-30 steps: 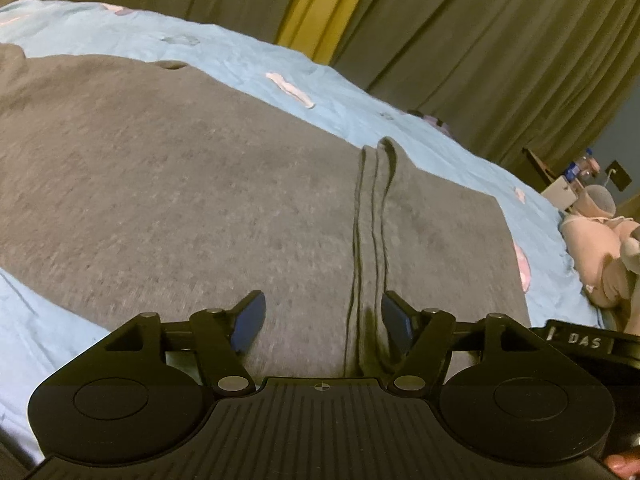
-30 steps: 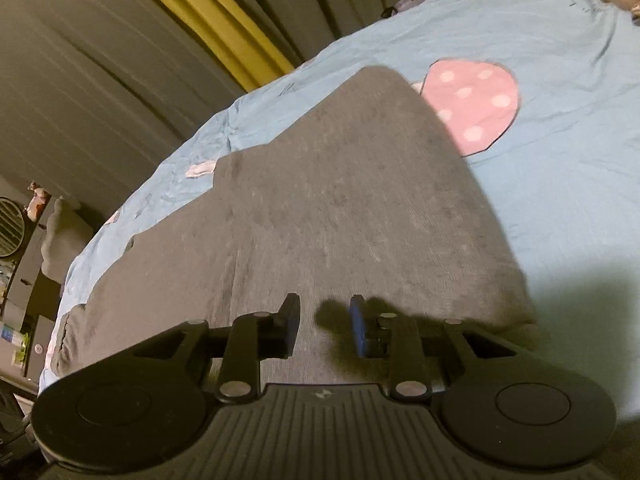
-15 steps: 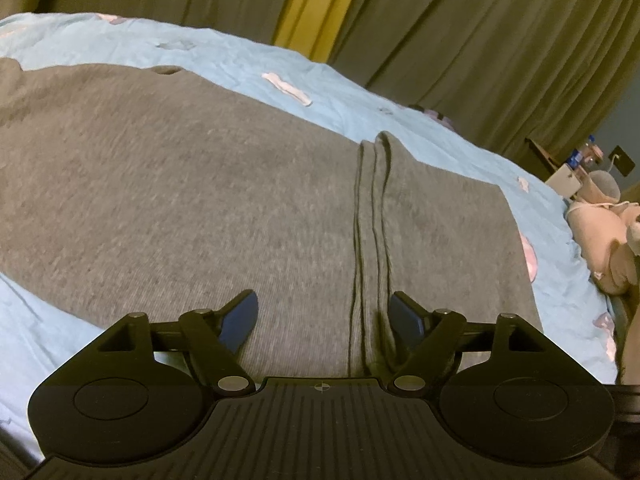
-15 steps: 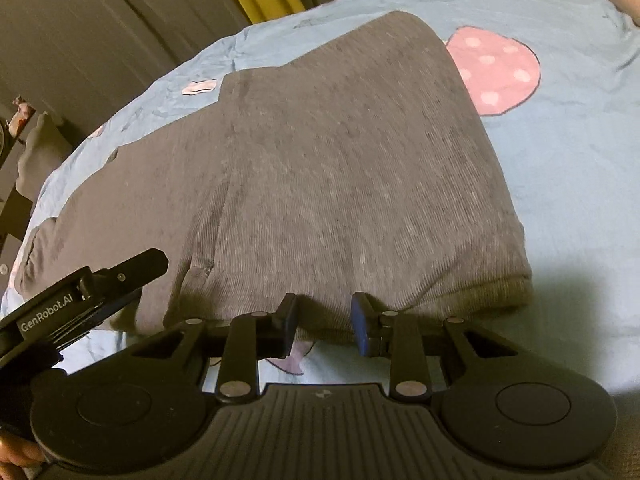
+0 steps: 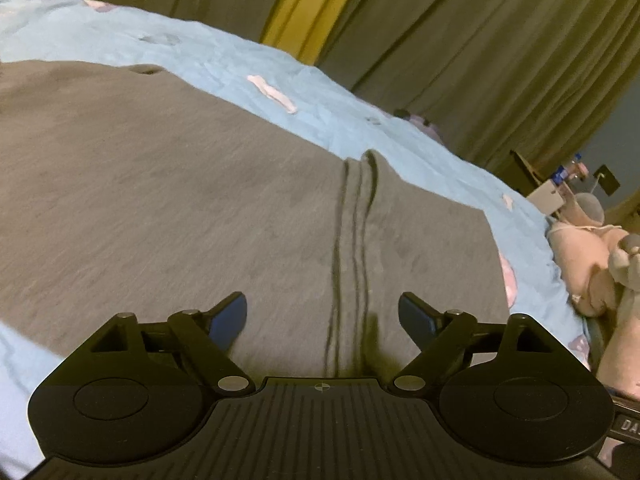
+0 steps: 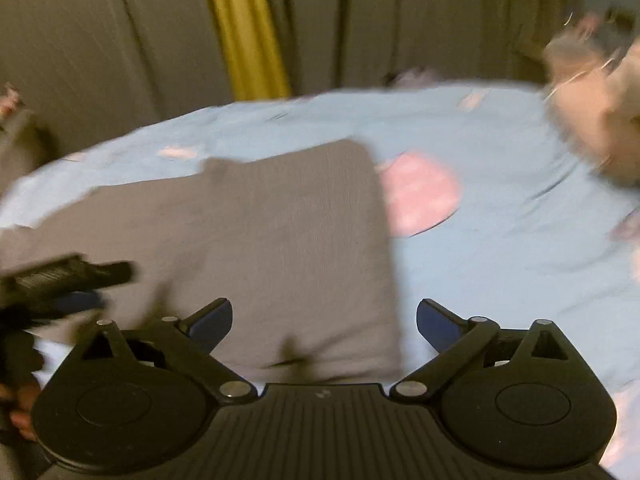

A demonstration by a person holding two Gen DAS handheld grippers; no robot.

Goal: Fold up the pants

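L gripper (image 5: 322, 312): jaws wide apart, have just been opening. Nothing clamped. Grey pants (image 5: 168, 216) lie flat under it, and the stacked fold edges (image 5: 352, 240) run straight up the gap between the 2 fingers, but pads aren't pressing cloth. Blue pads (image 5: 230, 314) splayed outward. Can't tell if tips brush the fabric or hover just above.

R gripper (image 6: 324, 320): jaws spread as wide as they go, have just been opening fast. Empty, nothing between the fingers but the view down onto the pants' near right corner (image 6: 340, 340). L finger sits over grey cloth, R finger over bare sheet. Frame is motion-blurred, so contact can't be read.

Pants: folded grey slab on the bed's light blue sheet (image 6: 500, 240), spread flat, right edge running up from near the R gripper. A pink patch (image 6: 416, 196) on the sheet is partly tucked under that edge.

Other: L gripper body (image 6: 68, 280) shows at left edge of R wrist view, over the pants; fingertips of the person's hand (image 6: 22, 408) low left. Plush toy (image 5: 592, 264) at bed's right side. Drab curtains w/ 1 yellow strip (image 5: 312, 4) behind.
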